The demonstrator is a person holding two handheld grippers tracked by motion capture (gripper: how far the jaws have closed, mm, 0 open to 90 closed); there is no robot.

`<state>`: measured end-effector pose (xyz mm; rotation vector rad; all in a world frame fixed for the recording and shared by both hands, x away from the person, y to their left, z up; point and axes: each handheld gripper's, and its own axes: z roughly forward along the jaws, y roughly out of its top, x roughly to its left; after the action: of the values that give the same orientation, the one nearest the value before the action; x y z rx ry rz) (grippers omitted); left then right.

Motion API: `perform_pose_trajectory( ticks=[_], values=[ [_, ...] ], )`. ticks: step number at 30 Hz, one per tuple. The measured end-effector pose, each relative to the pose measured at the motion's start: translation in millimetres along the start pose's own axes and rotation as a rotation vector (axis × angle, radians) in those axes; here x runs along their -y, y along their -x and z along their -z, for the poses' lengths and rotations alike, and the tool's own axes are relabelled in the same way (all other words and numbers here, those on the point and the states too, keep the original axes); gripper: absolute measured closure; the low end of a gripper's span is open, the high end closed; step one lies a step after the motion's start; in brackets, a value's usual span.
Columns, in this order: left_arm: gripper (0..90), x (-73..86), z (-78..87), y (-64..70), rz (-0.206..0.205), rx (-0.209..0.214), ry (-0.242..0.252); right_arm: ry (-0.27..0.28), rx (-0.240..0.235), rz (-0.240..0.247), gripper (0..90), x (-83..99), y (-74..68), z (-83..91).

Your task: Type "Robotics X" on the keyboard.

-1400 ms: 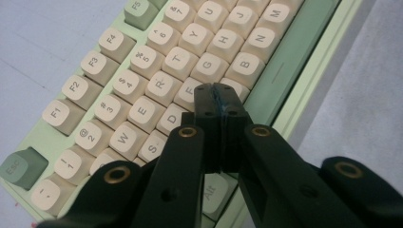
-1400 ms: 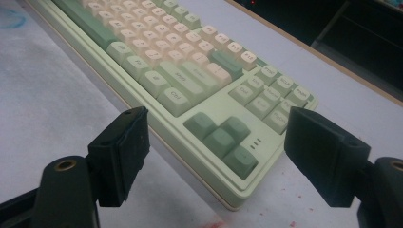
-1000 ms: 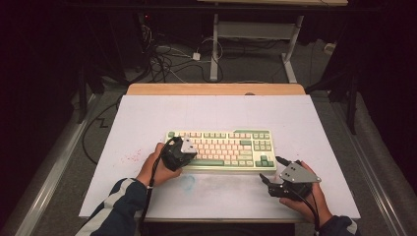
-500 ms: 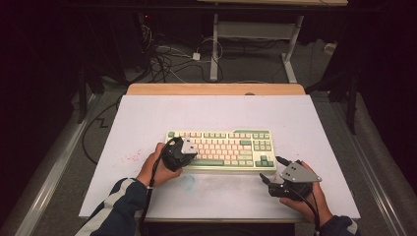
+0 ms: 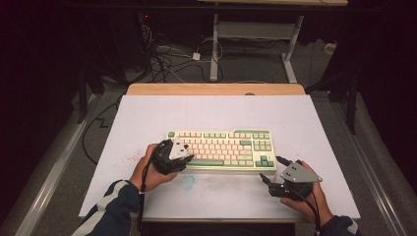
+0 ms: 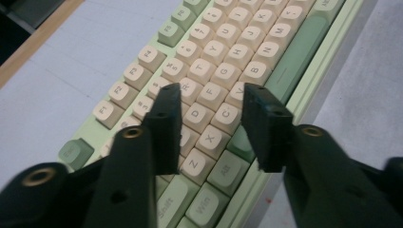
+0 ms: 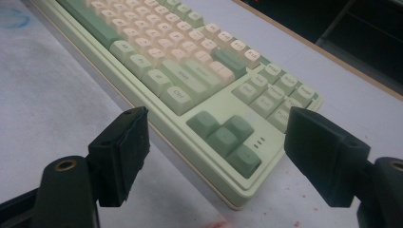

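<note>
The green and cream keyboard (image 5: 220, 150) lies mid-table on the white mat (image 5: 147, 118). The left gripper (image 6: 209, 102) hovers spread above its left-hand keys, perhaps touching none; the right gripper (image 7: 216, 142), spread wide, faces its near right corner, nothing between

matt plastic keyboard (image 5: 220, 150) with smooth green and cream keys, matt black plastic left tool (image 6: 209, 102), brass-looking rivets, white paper-like tabletop (image 5: 216, 113) cover, wood edge

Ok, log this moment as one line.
left tool: open, over keyboard left keys | right tool: open, off its right corner, on table
</note>
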<state>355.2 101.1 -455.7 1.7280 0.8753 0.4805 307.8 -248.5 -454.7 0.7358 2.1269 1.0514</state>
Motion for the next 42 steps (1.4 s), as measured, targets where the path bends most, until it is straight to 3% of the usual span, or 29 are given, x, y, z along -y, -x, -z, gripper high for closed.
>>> perform_pose_trajectory(
  ticks=[4, 10, 17, 28, 34, 39, 42],
  values=[
    [35.0, 6.3, 8.8, -3.5, -0.010, -0.030, 0.054, -0.004, 0.004, 0.000, 23.8, 0.1, 0.6, -0.4],
    [22.9, 14.1, 19.3, -9.9, 0.019, -0.055, 0.088, -0.004, 0.007, -0.012, 23.9, 0.0, 0.9, -0.8],
    [20.3, 25.2, 32.9, -16.5, 0.033, -0.066, 0.088, -0.005, 0.008, -0.015, 23.8, 0.0, 1.1, -1.5],
    [21.6, 37.7, 49.6, -32.2, 0.067, -0.119, 0.048, -0.008, 0.011, -0.015, 23.8, -0.2, 0.9, -1.6],
    [34.3, 38.5, 57.7, -38.2, 0.097, -0.128, 0.040, -0.011, 0.012, -0.015, 23.9, 0.0, 0.8, -1.8],
    [61.5, 31.4, 61.7, -46.3, 0.168, -0.126, 0.043, -0.011, 0.011, -0.013, 23.8, 0.0, 1.1, -1.7],
    [77.4, 28.8, 63.0, -48.2, 0.182, -0.110, 0.033, -0.012, 0.011, -0.015, 23.9, 0.1, 1.3, -1.8]
  ],
)
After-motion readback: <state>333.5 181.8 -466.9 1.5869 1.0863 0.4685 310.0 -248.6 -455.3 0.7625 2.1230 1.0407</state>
